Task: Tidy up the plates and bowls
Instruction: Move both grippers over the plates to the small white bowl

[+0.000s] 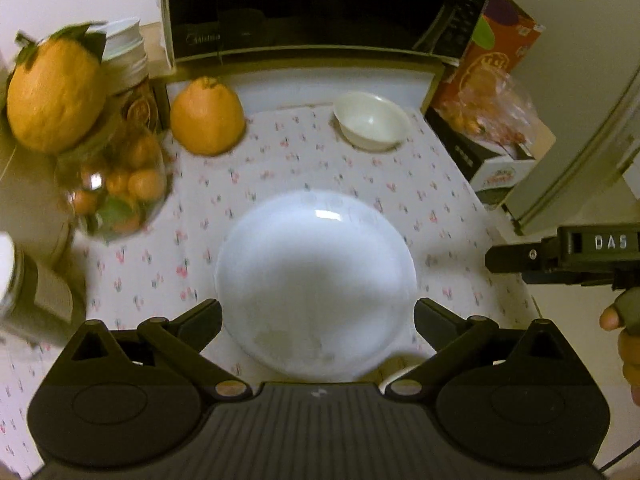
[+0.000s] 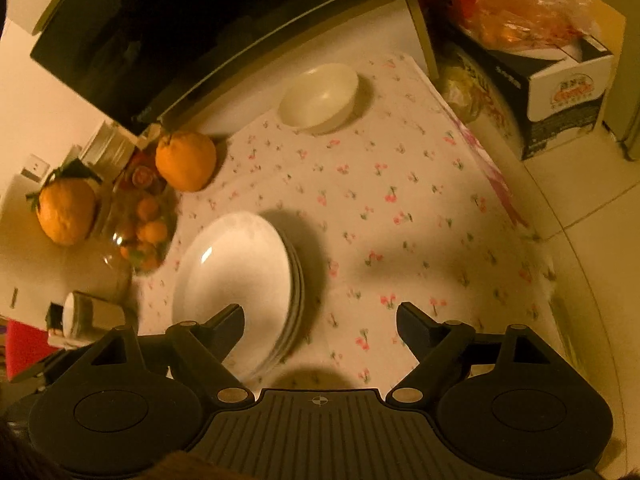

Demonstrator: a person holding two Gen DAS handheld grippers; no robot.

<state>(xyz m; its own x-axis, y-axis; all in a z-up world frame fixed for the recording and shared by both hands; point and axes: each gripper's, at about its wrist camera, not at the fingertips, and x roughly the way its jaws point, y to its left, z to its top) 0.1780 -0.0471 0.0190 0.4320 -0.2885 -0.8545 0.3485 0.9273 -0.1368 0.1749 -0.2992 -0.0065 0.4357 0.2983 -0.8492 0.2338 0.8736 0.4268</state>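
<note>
Plates stacked, bowl outstanding. A stack of plates (image 2: 236, 276) rests on the tablecloth (image 2: 400, 208) toward the table's left side, nearer the front edge than the back; the right wrist view shows several rims layered one under another at its right flank, so the plates appear already gathered. A single bowl (image 2: 320, 98) stands alone near the back edge of the cloth, just in front of the microwave (image 2: 180, 32) and well apart from the stack. Judged from this layout, the plate step looks complete and the bowl remains to be dealt with; no other bowl is visible to pair it with.

The left gripper (image 1: 318, 316) hovers above the stack with its jaws spread wide, one finger on each side of the top plate's (image 1: 316, 284) outline and neither pressing it. The right gripper (image 2: 320, 322) is likewise spread and empty, over bare cloth just right of the stack.

Materials and shapes. The plates are round, shallow, glossy white, probably ceramic or glass, each carrying a bright highlight. The bowl is cream-white, smooth, deep-walled and round. The cloth is thin, matte, printed with small red-and-green sprigs. Two large oranges (image 2: 186, 162) with dimpled rind and a clear glass jar (image 2: 140, 236) of small fruit occupy the left edge.
</note>
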